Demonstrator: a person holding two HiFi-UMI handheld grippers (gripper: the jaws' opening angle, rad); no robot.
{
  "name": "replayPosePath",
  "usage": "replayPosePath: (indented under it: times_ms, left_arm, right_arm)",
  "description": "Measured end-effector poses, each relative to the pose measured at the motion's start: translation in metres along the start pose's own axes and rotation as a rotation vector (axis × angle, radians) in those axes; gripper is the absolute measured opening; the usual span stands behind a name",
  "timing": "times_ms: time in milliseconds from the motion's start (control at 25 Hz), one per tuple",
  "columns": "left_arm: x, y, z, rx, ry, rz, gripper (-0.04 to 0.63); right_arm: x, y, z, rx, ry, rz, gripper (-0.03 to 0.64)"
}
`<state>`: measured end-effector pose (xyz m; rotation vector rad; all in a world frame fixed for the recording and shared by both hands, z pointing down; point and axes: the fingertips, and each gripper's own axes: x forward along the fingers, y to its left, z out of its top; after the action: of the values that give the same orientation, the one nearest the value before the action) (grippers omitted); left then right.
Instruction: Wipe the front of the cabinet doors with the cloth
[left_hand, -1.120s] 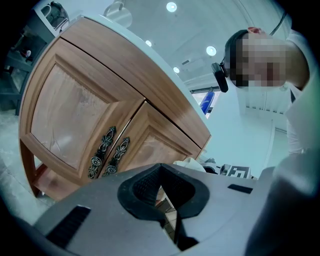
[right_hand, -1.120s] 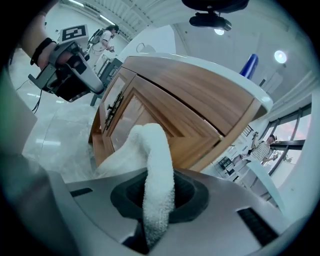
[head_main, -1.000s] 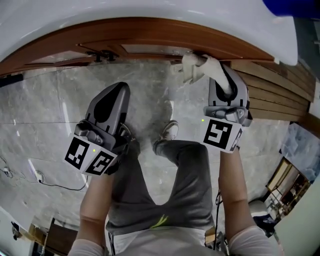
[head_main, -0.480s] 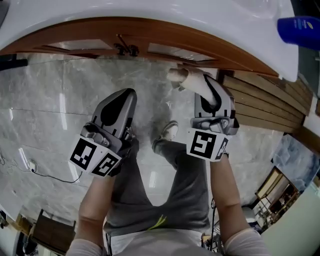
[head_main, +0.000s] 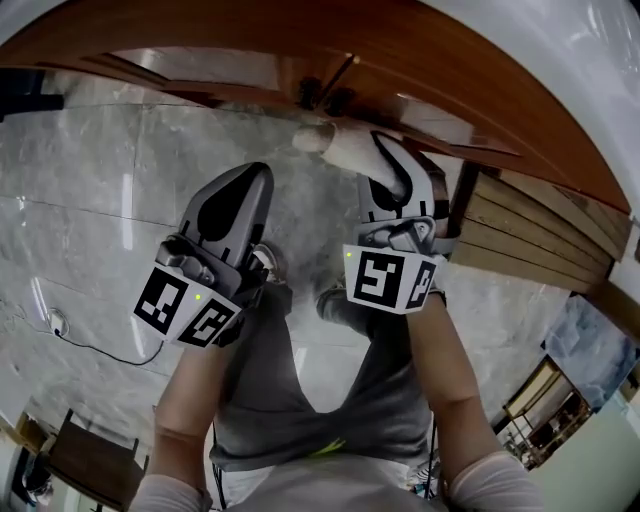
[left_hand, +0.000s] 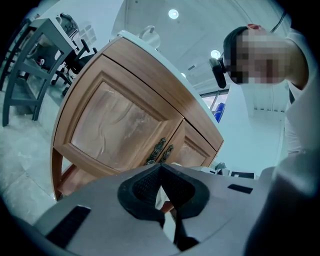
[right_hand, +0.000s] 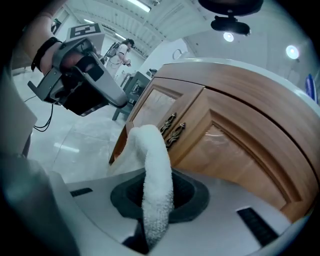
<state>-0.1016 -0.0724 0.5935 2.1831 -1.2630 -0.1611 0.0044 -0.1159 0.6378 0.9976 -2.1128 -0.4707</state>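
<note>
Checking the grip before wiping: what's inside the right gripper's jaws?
A white cloth is clamped in the right gripper. Its free end curls out toward the cabinet doors. The part pinched deeper between the pads is covered.

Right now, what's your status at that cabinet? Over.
Right gripper shut on white cloth, its tip near the door handles. Left gripper shut, empty. Cabinet doors closed; nothing blocking.
</note>
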Motion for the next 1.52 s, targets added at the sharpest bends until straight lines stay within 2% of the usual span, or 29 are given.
replayPosePath:
  times_ms: [320,560,1000,1520]
  left_arm:
    - [-0.003,0.031,-0.001,0.012,-0.011,0.012,0.017]
    - [0.006,0.030,-0.009,0.004,0.010,0.002,0.015]
    - [0.032,-0.005,-0.013,-0.002,0.056,-0.038,0.015]
    - [0.054,-0.041,-0.032,-0.012,0.089,-0.057,0.015]
  right_arm:
    - [0.029,0.012,-0.003,-0.045,0.008,0.012,0.072]
    - [0.028,-0.001,-0.021,-0.038,0.045,-0.008,0.072]
    - [0.001,-0.040,-0.078,-0.028,0.147,-0.054,0.072]
    - [-0.033,-0.074,-0.135,-0.010,0.219,-0.098,0.072]
